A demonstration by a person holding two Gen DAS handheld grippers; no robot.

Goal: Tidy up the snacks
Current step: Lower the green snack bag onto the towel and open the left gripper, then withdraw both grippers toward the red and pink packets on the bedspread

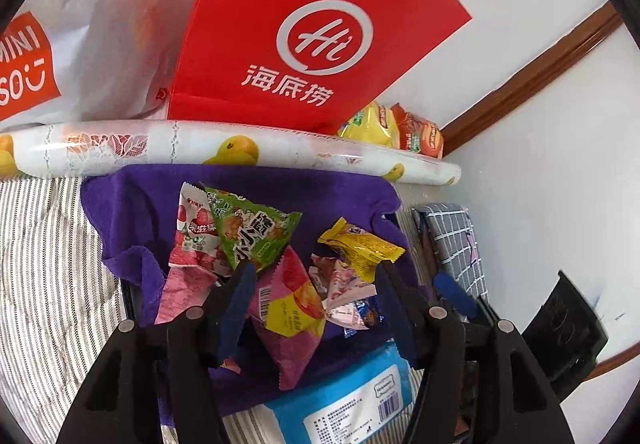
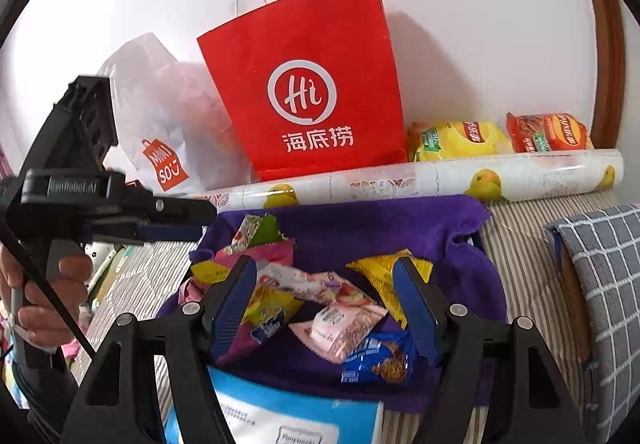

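Snack packets lie heaped on a purple towel (image 2: 360, 228) spread over a striped bedcover (image 1: 44, 244), and both grippers hang above the heap with nothing in them. The left gripper (image 1: 316, 272) has its jaws spread wide, straddling a pink-and-yellow packet (image 1: 288, 308), with a green biscuit packet (image 1: 256, 232) and a strawberry packet (image 1: 192, 236) just beyond its left finger and a yellow candy packet (image 1: 360, 244) by its right finger. The right gripper (image 2: 324, 284) is likewise spread, over a pale pink wafer packet (image 2: 336, 328) and a blue cookie packet (image 2: 380, 360) that touch each other. A blue wet-wipes pack (image 2: 280, 404) lies at the near edge of the towel.

Behind the heap, a roll of pear-print liner (image 2: 440, 179) lies across the bed, and past it stand a red Haidilao paper bag (image 2: 312, 91), a white Miniso plastic bag (image 2: 160, 123) and two instant-noodle packs (image 2: 500, 135) against the wall.

I judge the sorting barely begun, since nearly every packet lies in the one pile. The chief risk is the overlap: closing either claw here could pinch two wrappers at once, or catch a fold of towel and drag the whole heap. The crinkly foil looks slippery, so a grip on a sealed edge alone may let a packet slide out mid-carry. The two grippers also work close together, and could knock one another.
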